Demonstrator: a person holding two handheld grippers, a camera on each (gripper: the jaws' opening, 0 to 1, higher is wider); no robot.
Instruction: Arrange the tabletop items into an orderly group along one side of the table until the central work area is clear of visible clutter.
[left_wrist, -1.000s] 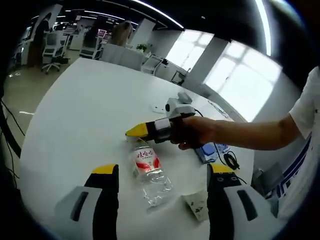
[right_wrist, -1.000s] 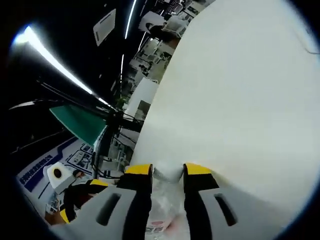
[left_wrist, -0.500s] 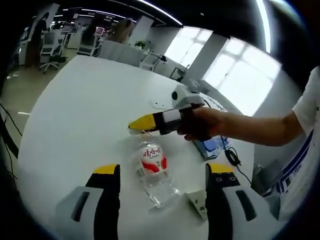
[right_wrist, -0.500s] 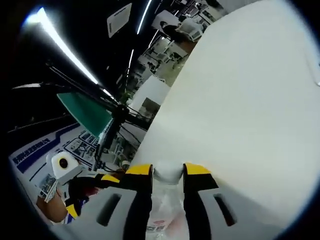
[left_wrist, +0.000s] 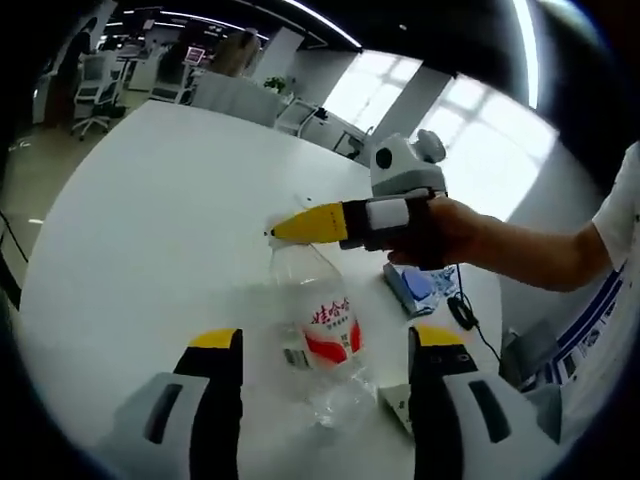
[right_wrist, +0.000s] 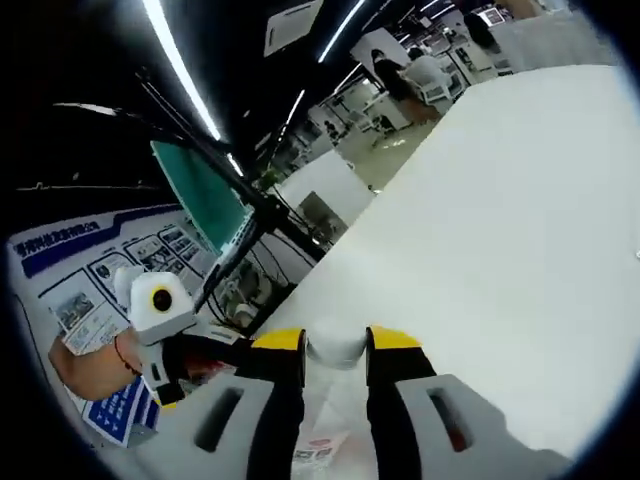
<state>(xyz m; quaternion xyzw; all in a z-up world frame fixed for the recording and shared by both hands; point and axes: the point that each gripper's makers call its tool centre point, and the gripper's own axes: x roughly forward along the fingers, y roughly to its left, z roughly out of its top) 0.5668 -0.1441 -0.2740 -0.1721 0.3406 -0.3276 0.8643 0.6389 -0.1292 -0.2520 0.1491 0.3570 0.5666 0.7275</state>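
Lifting a bottle (left_wrist: 322, 325) off the table (left_wrist: 150, 230), by the look of it: in the left gripper view, lower left to lower right, left gripper (left_wrist: 318, 345) spread wide with nothing between its yellow-tipped jaws, hovering over the white top; just beyond them, centre frame, clear plastic bottle with a red label, neck up under the yellow jaws of the right gripper (left_wrist: 300, 225), which comes in from the right of the frame in a hand (left_wrist: 440, 232). Base of the bottle crumpled; hard to say whether it touches the table or hangs just above. Further right, a blue object (left_wrist: 410, 285) and a dark cable (left_wrist: 462, 315) near the table edge, and at lower right, beside the right jaw, a small paper cup (left_wrist: 400, 405). In the right gripper view, lower left, the other hand (right_wrist: 95, 365) with its gripper; at bottom centre, right gripper (right_wrist: 337, 342) clamped on the bottle's white cap (right_wrist: 336, 346), bottle body (right_wrist: 325, 440) below between the jaws, bare table stretching away to the upper right. Step judged: carrying the bottle toward a side of the table. Next move calls for keeping the clamp firm on the neck, swinging it over to the edge by the cup and blue object, setting it upright, then letting go; free left gripper could take the cup.
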